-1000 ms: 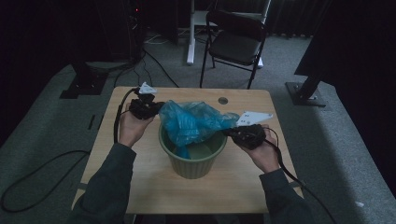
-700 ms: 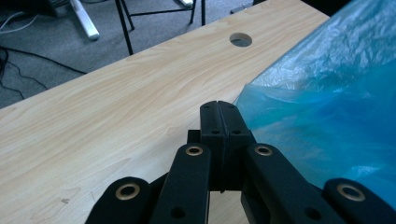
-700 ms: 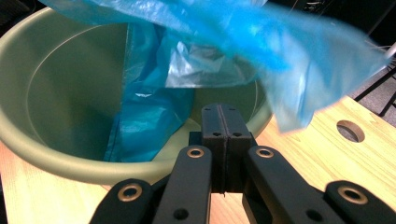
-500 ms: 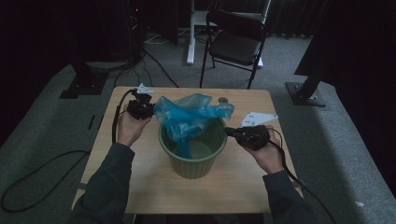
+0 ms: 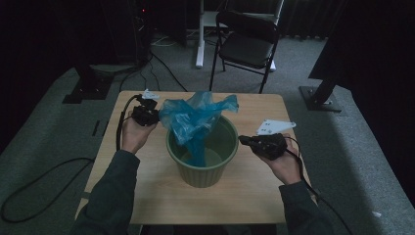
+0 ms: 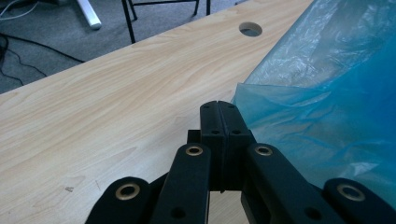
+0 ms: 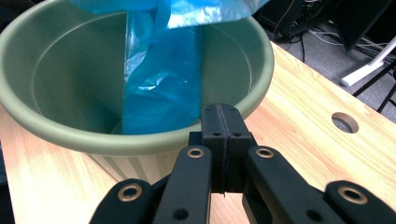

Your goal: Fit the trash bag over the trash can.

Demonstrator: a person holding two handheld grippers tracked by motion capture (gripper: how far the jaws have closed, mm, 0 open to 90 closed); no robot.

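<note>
Evidently lining: left gripper (image 5: 147,115) clamps crinkled blue plastic bag (image 5: 195,120); right gripper (image 7: 219,122), closed empty beside ribbed green plastic bin (image 7: 140,140), should next grasp opposite edge.

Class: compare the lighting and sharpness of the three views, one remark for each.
High view: dim and soft, room nearly black beyond the table. Left gripper view: bright, wood grain crisp, blue bag glossy. Right gripper view: evenly lit, green bin sharp, background cables blurred.

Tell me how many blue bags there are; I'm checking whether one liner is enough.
1. The blue bag hangs over the far-left rim of the green bin, its tail dangling inside; any others beneath it would be hidden.
</note>
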